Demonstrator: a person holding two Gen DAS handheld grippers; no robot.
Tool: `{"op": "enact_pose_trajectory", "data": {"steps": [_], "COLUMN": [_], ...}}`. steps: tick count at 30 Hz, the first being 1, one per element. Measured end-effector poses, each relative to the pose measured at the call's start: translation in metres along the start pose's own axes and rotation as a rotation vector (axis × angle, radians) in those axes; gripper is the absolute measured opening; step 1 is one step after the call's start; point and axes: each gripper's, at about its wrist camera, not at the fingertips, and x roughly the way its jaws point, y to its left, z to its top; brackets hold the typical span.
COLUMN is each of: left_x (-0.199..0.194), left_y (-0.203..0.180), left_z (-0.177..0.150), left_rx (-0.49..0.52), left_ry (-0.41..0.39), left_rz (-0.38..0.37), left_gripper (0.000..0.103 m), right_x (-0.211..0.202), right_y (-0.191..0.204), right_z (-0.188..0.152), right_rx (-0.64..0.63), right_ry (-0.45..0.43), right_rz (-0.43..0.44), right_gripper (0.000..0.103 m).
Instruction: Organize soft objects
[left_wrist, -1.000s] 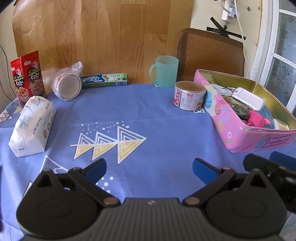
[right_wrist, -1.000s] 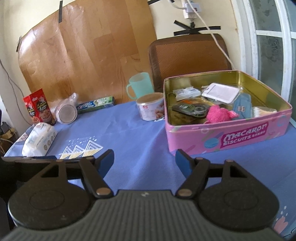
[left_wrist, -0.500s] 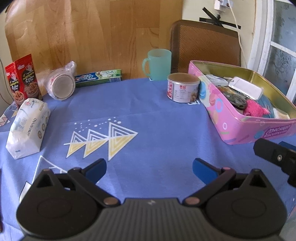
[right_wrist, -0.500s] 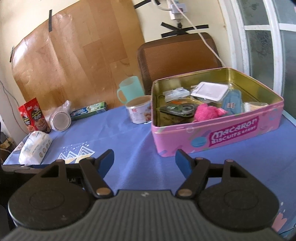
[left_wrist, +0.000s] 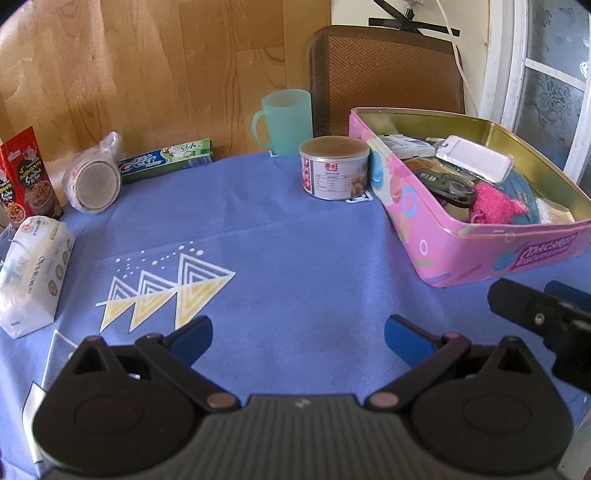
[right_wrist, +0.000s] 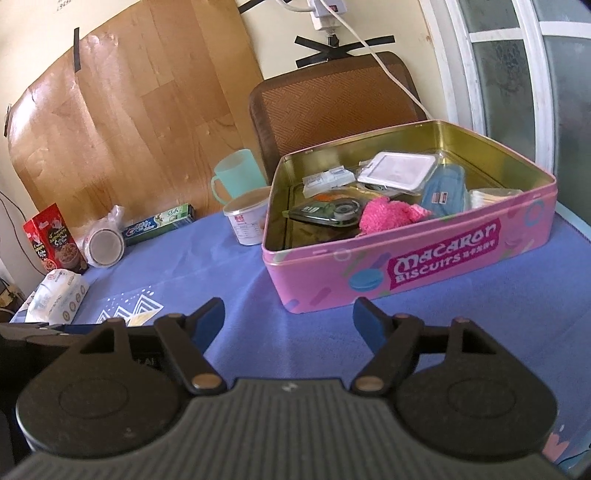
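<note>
A pink biscuit tin stands open on the blue tablecloth, holding a fluffy pink cloth, a blue pouch, a white card case and a tape dispenser. A white tissue pack lies at the table's left edge. My right gripper hovers in front of the tin, its jaws opening, nothing between them. Over the middle of the cloth, my left gripper is open and empty. The right gripper's side shows at the right edge of the left wrist view.
Along the back stand a red snack box, a bagged round tin, a toothpaste box, a green mug and a can. A brown chair is behind the table, a window to the right.
Both views have drifted closer to the table and rolled slightly; the tin now sits larger and further left in the right wrist view. The right jaws stand a little wider.
</note>
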Motion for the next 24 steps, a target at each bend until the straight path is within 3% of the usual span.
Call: {"op": "enact_pose_trajectory", "data": {"steps": [15,24], "left_x": [-0.001,-0.004], "left_y": [0.02,0.021], "left_z": [-0.008,-0.008], "left_rx": [-0.006,-0.021], "left_ry": [-0.029,-0.041], "left_rz": [0.008,0.045], "left_gripper": [0.103,0.103], "right_x": [0.006,-0.004], "right_y": [0.02,0.021], "right_z": [-0.005,-0.004], "right_rx": [-0.031,-0.045], "right_ry": [0.007,-0.046], "right_rz": [-0.018,-0.024], "right_gripper": [0.079,0.079]}}
